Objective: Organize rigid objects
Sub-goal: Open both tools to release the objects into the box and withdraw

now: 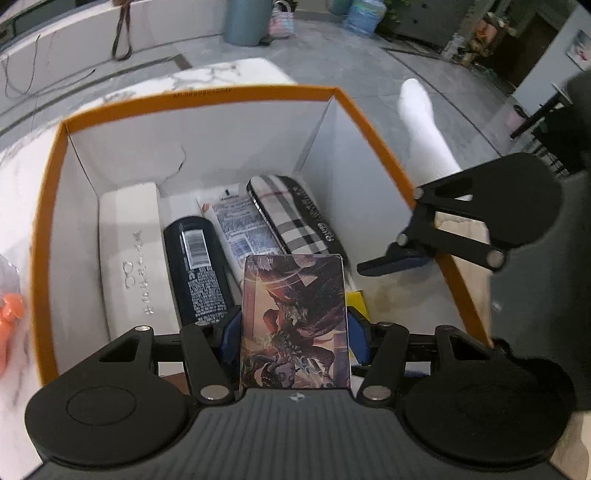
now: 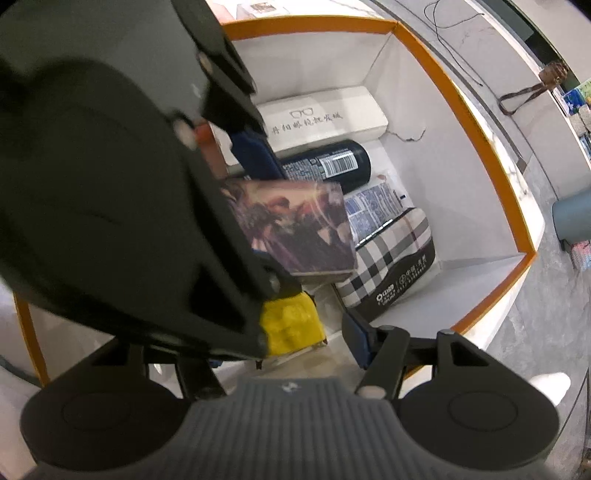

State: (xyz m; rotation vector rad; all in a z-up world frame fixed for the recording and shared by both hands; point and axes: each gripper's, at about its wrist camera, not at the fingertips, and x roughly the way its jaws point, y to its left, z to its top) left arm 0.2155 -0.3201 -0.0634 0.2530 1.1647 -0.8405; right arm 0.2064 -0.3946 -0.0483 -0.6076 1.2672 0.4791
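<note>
My left gripper [image 1: 294, 334] is shut on a small illustrated card box [image 1: 295, 321] and holds it over the orange-rimmed white box [image 1: 207, 147]. In the box lie a white glasses case [image 1: 131, 254], a black can [image 1: 197, 267], a white tube [image 1: 242, 227] and a plaid case [image 1: 291, 214]. A yellow object [image 1: 359, 301] lies under the card box. My right gripper [image 1: 391, 258] hangs over the box's right side. In the right wrist view the left gripper hides its left finger; the card box [image 2: 299, 225], plaid case [image 2: 391, 258] and yellow object [image 2: 291, 325] show there.
The box stands on a marble table [image 1: 207, 79]. An orange object [image 1: 11, 310] lies at the left edge. A grey bin [image 1: 245, 20] and bags stand on the floor beyond. Cables [image 1: 22, 79] trail along the white ledge.
</note>
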